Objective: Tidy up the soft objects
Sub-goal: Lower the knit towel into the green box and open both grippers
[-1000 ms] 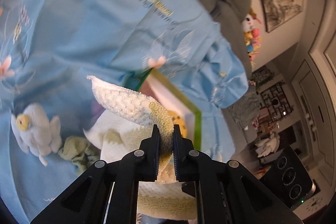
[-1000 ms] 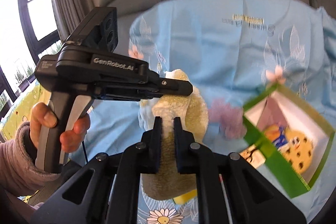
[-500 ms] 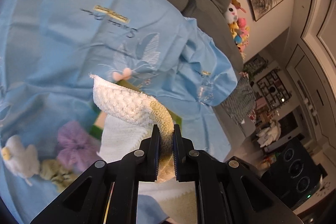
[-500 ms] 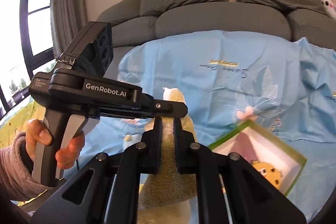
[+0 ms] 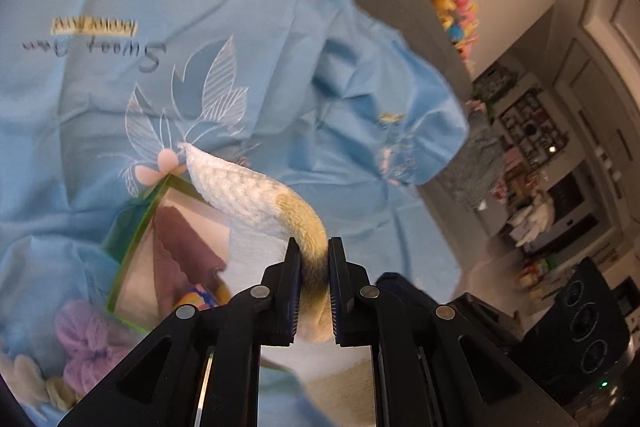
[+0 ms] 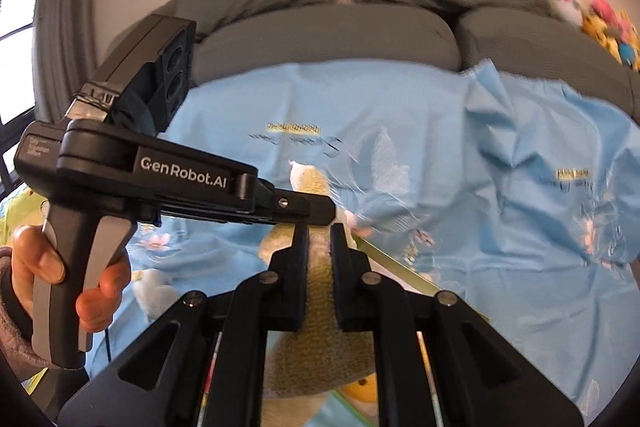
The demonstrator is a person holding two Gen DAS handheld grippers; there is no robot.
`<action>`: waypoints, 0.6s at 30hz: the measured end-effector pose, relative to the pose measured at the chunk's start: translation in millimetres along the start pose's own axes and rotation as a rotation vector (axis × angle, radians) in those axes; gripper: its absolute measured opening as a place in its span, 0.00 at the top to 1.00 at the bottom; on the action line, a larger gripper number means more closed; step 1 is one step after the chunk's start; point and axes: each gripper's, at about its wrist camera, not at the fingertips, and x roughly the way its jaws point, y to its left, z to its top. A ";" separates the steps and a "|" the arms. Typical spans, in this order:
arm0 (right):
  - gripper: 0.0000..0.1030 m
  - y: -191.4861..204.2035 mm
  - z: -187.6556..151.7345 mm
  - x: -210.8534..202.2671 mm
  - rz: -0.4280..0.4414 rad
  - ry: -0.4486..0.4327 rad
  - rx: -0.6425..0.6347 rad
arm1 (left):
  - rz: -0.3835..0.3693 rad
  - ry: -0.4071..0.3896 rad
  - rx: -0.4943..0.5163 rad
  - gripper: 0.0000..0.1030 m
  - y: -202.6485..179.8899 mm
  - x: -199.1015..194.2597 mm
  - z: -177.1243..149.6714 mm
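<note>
One towel (image 5: 256,195) between both pairs of jaws

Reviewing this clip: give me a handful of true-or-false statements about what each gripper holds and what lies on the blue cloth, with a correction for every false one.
1. The left gripper is shut on the fluffy cream-and-tan towel. True.
2. The right gripper hangs open with nothing between its fingers. False: it is shut on the same towel.
3. The green-rimmed cardboard box sits on the light blue floral cloth. True.
4. The purple fuzzy scrunchie lies inside the box. False: it lies on the cloth outside the box rim.
5. A bare hand grips the left gripper's handle in the right wrist view. True.
</note>
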 end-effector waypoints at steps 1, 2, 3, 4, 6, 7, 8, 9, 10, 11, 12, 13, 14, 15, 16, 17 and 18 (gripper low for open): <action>0.90 -7.9 -2.9 6.5 -0.008 0.015 0.015 | 0.013 0.019 -0.012 0.91 6.1 13.6 0.1; 0.89 -15.5 -7.2 15.2 -0.016 0.036 0.031 | 0.033 0.036 -0.025 0.91 12.4 26.0 -0.6; 0.87 -23.6 -13.5 24.1 -0.020 0.055 0.051 | 0.045 0.055 -0.033 0.91 16.9 35.0 -2.0; 0.87 -28.7 -18.2 30.8 -0.020 0.071 0.067 | 0.065 0.079 -0.045 0.91 23.8 47.8 -4.1; 0.87 -42.2 -31.7 48.2 -0.025 0.125 0.102 | 0.100 0.117 -0.064 0.91 35.6 66.6 -8.7; 0.83 -47.4 -37.6 55.6 -0.034 0.153 0.116 | 0.110 0.130 -0.071 0.91 39.9 71.6 -10.1; 0.68 -52.9 -43.8 64.0 -0.054 0.179 0.136 | 0.128 0.148 -0.086 0.90 46.9 79.4 -12.7; 0.49 -56.9 -48.4 67.7 -0.067 0.193 0.150 | 0.141 0.164 -0.094 0.89 52.2 84.5 -14.7; 0.43 -61.0 -53.6 71.5 -0.079 0.207 0.167 | 0.153 0.183 -0.098 0.82 56.9 89.5 -17.2; 0.42 -64.6 -58.1 74.0 -0.088 0.214 0.183 | 0.174 0.199 -0.101 0.74 61.7 93.1 -20.7; 0.42 -66.0 -60.9 74.6 -0.092 0.219 0.193 | 0.191 0.207 -0.097 0.50 64.5 94.5 -23.0; 0.42 -67.3 -63.5 74.8 -0.095 0.221 0.201 | 0.203 0.217 -0.091 0.23 68.2 94.8 -26.8; 0.42 -68.0 -66.1 73.8 -0.098 0.221 0.208 | 0.203 0.214 -0.093 0.15 70.8 92.8 -28.6; 0.40 -68.8 -68.2 72.9 -0.100 0.223 0.215 | 0.203 0.207 -0.093 0.12 72.9 89.4 -31.1; 0.40 -67.9 -70.7 70.9 -0.101 0.224 0.221 | 0.205 0.203 -0.084 0.12 74.3 85.3 -34.2; 0.40 -66.4 -72.4 70.1 -0.099 0.224 0.223 | 0.213 0.205 -0.075 0.12 75.3 82.1 -37.0; 0.38 -63.6 -75.8 67.3 -0.096 0.224 0.223 | 0.224 0.210 -0.068 0.12 76.9 79.5 -39.0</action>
